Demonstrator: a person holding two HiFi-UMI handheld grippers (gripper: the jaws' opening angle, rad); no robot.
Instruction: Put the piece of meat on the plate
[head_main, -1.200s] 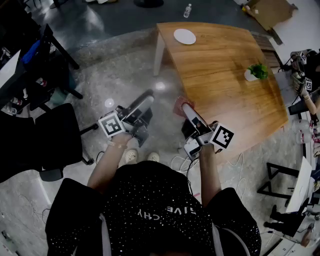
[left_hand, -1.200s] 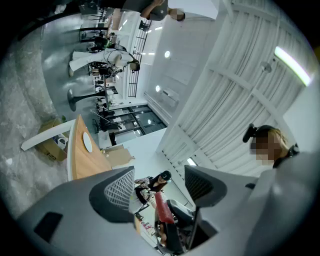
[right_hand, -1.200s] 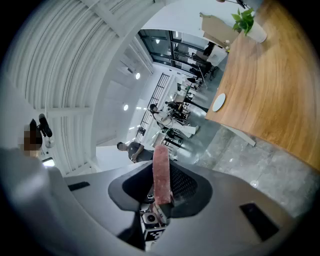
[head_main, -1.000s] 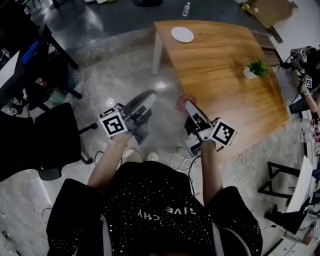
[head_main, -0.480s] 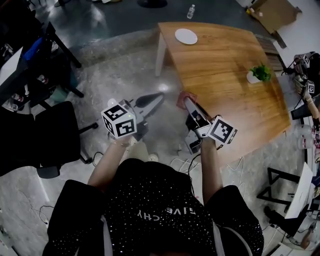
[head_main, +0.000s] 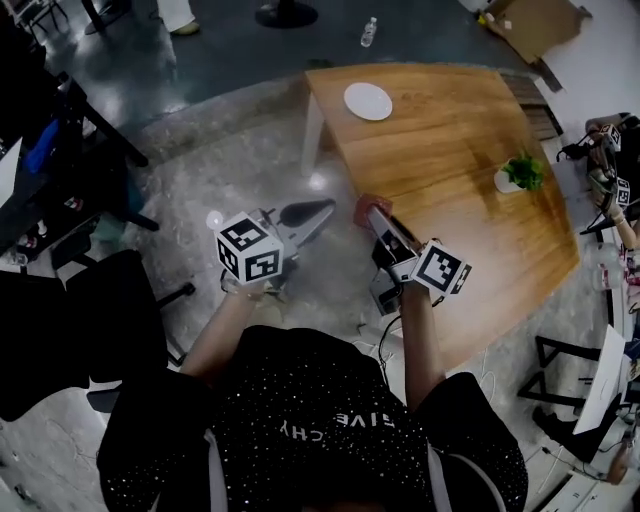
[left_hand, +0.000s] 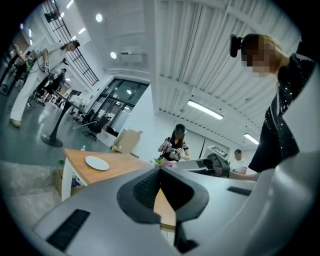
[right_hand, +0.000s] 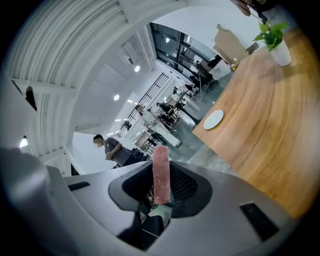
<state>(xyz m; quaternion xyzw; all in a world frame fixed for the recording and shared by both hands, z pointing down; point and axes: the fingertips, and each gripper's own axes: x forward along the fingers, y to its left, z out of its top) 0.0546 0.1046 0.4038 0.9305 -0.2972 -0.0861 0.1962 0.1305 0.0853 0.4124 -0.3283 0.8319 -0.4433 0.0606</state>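
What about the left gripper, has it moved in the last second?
Yes. The left gripper has moved right, closer to the white table leg.

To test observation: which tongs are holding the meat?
The right tongs grip the pink meat; the left tongs are shut and empty.

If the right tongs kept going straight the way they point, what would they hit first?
Probably nothing soon. The right tongs, shut on the piece of meat, aim past the wooden table edge over open floor; the plate sits off to their right. Depth is hard to judge.
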